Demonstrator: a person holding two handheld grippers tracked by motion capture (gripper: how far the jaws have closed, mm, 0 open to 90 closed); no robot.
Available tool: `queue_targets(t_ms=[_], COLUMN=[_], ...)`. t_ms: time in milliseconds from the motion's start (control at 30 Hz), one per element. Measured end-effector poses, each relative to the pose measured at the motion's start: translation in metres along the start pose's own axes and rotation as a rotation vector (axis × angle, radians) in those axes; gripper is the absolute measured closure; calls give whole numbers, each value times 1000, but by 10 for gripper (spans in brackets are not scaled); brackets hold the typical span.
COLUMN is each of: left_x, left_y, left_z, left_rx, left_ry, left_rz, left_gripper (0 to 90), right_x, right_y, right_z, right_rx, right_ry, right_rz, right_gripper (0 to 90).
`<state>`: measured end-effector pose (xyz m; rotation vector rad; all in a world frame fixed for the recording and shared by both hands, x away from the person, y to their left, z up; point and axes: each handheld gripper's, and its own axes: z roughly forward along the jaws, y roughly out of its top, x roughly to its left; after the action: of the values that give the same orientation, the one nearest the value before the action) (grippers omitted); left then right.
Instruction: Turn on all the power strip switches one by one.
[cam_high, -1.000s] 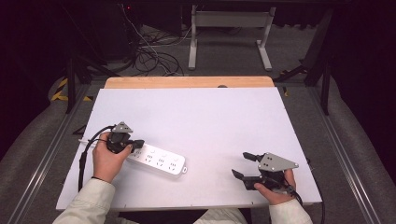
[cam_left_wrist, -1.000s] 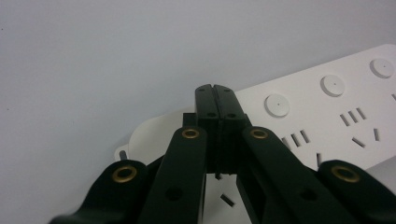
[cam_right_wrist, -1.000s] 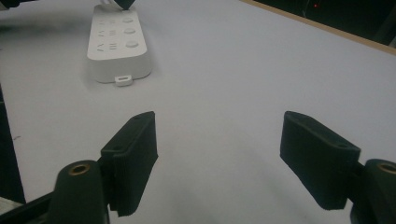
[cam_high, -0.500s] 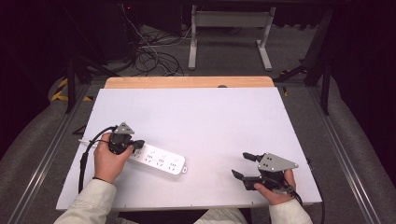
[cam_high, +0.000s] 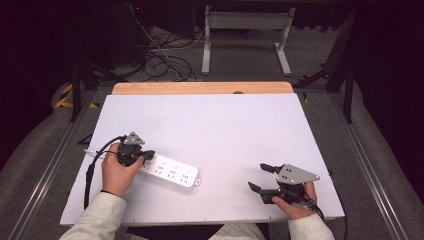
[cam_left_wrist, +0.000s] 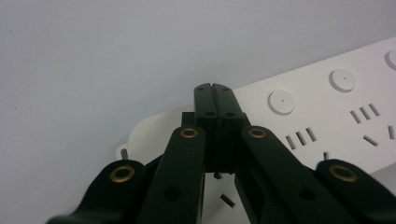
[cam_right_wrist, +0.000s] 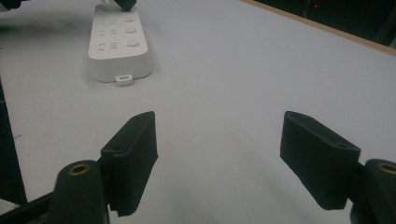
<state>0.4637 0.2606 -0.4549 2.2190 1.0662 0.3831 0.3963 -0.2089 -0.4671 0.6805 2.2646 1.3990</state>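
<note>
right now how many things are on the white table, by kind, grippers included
power strips: 1, the white power strip at the near left of the table
grippers: 2, the left gripper with jaws shut over the strip's end, the right gripper with jaws open and nothing between them
total: 3
</note>
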Motion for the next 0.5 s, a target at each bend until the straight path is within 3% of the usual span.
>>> queue_targets(t_ms=[267,433,500], left_x=[-3,-1,-4], left_y=[-2,-3,-4], left_z=[1,1,1], left_rx=[0,-14,-24], left_ry=[18,0,20], left_rz=[4,-15,2], left_gripper=[900,900,900], right_x=[0,0,0], right_y=[0,0,0], right_z=[0,0,0], right_rx=[2,2,3], right_ry=[1,1,1], right_rz=[-2,-2,-3], right_gripper=[279,279,279])
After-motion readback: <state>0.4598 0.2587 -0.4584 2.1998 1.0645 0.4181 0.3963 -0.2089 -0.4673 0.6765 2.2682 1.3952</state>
